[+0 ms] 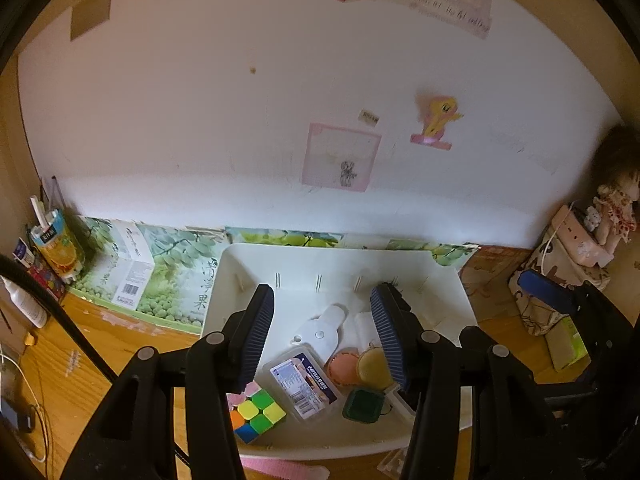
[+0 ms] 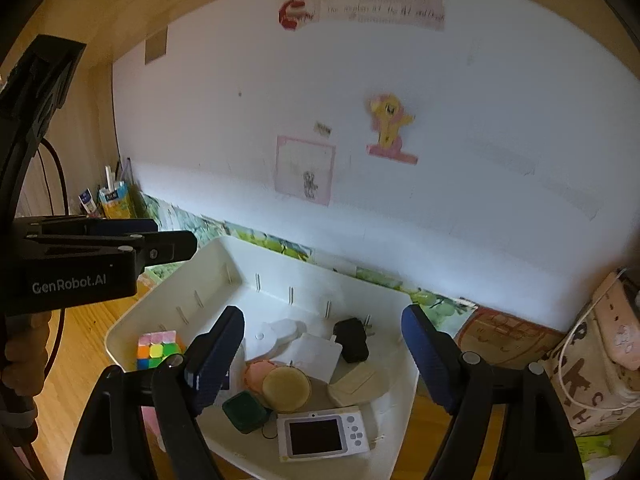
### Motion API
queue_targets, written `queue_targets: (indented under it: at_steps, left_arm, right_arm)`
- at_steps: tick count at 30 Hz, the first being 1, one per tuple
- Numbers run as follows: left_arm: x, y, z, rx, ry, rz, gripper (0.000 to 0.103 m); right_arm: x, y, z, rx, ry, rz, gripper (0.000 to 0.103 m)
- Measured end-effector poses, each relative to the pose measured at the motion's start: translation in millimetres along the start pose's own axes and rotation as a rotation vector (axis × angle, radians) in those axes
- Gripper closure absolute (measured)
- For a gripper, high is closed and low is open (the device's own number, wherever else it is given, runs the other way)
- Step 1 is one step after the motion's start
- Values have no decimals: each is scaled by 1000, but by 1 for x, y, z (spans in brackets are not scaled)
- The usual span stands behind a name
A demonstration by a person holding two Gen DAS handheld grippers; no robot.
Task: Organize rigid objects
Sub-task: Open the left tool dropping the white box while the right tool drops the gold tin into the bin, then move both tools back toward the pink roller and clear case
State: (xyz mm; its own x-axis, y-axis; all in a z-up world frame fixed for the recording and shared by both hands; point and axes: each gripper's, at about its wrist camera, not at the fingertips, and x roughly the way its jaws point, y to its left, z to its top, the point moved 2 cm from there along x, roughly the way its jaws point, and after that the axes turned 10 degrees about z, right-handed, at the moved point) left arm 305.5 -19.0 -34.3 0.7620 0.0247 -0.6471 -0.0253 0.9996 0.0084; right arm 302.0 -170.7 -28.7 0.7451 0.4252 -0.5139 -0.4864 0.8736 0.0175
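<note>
A white plastic bin stands on the wooden desk against the wall. In it lie a colour cube, a clear labelled box, a white fan-like item, round orange and yellow pads, a green square case, a black plug and a small white camera. My left gripper is open and empty above the bin. My right gripper is open and empty above the bin; the left gripper body shows at its left.
Green printed cartons line the wall behind the bin. A juice carton and a white bottle stand at the left. A patterned bag with a pink power strip and a doll are at the right.
</note>
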Motion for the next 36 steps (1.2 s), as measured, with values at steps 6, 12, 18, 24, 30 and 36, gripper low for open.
queue_targets:
  at_steps: [6,12,18,24,30,36]
  left_arm:
    - [-34,4,-1,-6,-45,7,44]
    - [-73,10,-7,-13,-98,25,37]
    - [-109,18,-17,-17,-160,37,32]
    - [-140,28,-32,-38,-202,57,23]
    - [-159,41,-51,-58,-212,85,21]
    - [-156,53,-72,-78,-172,105,20]
  right_arm:
    - [-27,6,5,25,-50,1,21]
    - [-56,12,8,49,-101,11,21]
    - [-87,15,7,100,-155,3,20]
    - [-110,14,-5,177,-191,-33,20]
    - [-121,8,-17,268,-187,-19,20]
    - [-122,3,-35,346,-160,-10,20]
